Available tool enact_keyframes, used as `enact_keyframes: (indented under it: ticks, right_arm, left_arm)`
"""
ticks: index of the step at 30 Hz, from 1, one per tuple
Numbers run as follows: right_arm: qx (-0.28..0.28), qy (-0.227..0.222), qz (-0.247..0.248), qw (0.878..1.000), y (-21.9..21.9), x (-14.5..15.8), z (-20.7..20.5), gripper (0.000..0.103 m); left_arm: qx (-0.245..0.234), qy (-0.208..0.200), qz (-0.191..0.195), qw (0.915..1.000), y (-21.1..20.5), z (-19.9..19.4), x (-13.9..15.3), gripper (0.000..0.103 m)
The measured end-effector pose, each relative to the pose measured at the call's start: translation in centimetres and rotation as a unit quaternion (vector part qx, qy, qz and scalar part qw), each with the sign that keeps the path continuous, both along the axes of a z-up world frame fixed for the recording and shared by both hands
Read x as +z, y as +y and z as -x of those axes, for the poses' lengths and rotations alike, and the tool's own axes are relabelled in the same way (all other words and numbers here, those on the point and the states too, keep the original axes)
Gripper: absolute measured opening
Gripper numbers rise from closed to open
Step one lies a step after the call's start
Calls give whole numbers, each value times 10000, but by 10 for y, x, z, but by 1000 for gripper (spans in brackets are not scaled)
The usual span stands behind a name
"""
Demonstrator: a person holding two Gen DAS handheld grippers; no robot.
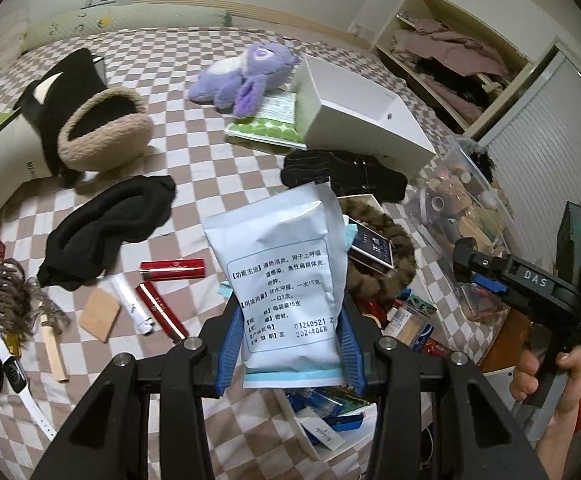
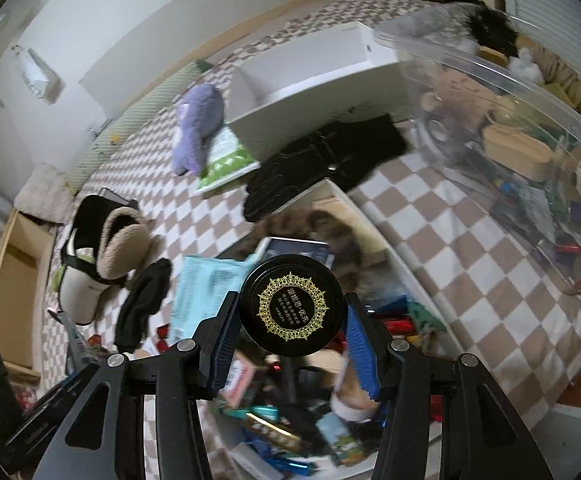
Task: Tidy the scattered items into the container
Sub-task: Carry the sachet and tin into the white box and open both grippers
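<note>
- Left wrist view: the left gripper [image 1: 290,348] fills the bottom middle, its jaws clamped on the lower part of a pale blue printed pouch [image 1: 286,276] that stands upright between the blue pads.
- Behind and below the pouch, at lower centre-right, is a white open box [image 1: 322,444] crowded with small packets and a brown furry item.
- On the checked bed cover [image 1: 194,152] lie a black sleep mask [image 1: 110,224] at left centre, two red tubes [image 1: 172,269] just below it, a purple plush toy [image 1: 242,76] at upper centre and black gloves [image 1: 342,176] at centre right.
- A clear plastic bin [image 1: 462,216] sits at the right edge of the bed.
- At far right a hand [image 1: 550,376] holds the right gripper [image 1: 466,264] by its handle.
- Right wrist view: the right gripper [image 2: 290,332], at lower centre, has its jaws clamped on a round black tin with gold lettering [image 2: 292,308], lid facing the camera.
- The tin hangs above the white open box [image 2: 418,292], whose blurred contents show underneath.
- The clear plastic bin [image 2: 510,128] fills the upper right.
</note>
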State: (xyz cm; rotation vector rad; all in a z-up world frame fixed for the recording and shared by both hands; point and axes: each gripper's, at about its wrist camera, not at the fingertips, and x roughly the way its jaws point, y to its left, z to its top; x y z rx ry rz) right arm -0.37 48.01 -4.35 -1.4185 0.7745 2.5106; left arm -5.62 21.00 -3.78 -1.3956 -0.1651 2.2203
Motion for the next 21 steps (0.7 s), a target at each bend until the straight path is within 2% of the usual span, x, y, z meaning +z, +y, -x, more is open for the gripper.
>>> enact_keyframes:
  ticks: [12, 21]
  right_arm:
    - [-172, -832, 103, 9963, 29, -45, 9, 52]
    - [-173, -1307, 212, 9910, 33, -65, 6, 52]
  left_arm:
    - [-339, -60, 67, 9994, 32, -2, -10, 44]
    - [-566, -89, 147, 9982, 52, -5, -17, 44]
